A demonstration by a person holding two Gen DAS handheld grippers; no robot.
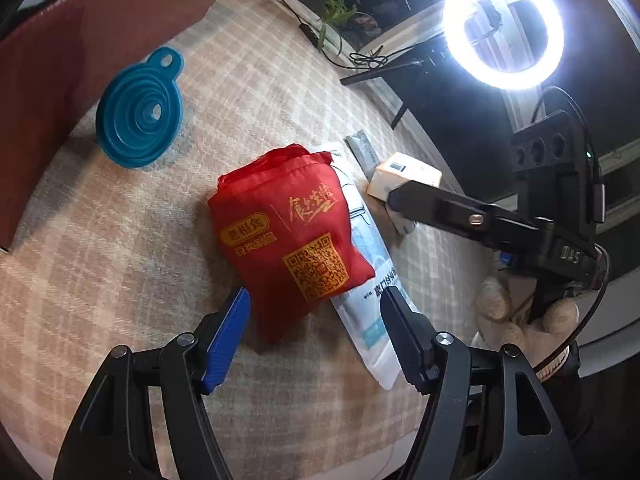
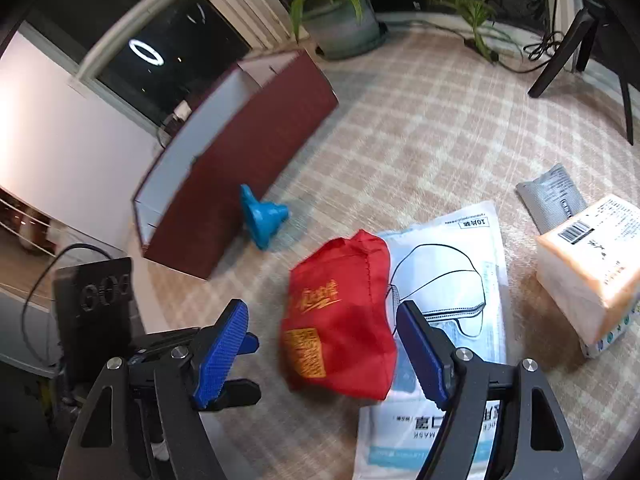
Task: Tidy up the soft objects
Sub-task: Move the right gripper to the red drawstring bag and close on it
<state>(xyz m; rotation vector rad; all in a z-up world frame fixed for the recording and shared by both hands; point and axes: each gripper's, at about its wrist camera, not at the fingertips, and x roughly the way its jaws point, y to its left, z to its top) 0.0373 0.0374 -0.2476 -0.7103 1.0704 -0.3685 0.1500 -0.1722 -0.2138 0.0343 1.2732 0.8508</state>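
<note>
A red fabric bag (image 1: pixel 288 236) printed with gold lettering lies on the checked cloth, overlapping a white mask packet (image 1: pixel 372 264). My left gripper (image 1: pixel 316 296) hovers open just short of the bag's near end, nothing between its blue pads. My right gripper (image 2: pixel 322 308) is open too, its fingers straddling the red bag (image 2: pixel 340 316) from above without touching it; the mask packet (image 2: pixel 452 272) lies under its right finger. A blue collapsible funnel (image 1: pixel 140 112) sits beside a dark red open box (image 2: pixel 240 152).
A wrapped tissue pack (image 2: pixel 592 268) and a grey sachet (image 2: pixel 552 196) lie at the right. Beyond the cloth's far edge are potted plants (image 2: pixel 340 12), cables and a lit ring light (image 1: pixel 504 26) on a stand. A gloved hand (image 1: pixel 520 312) holds the right gripper.
</note>
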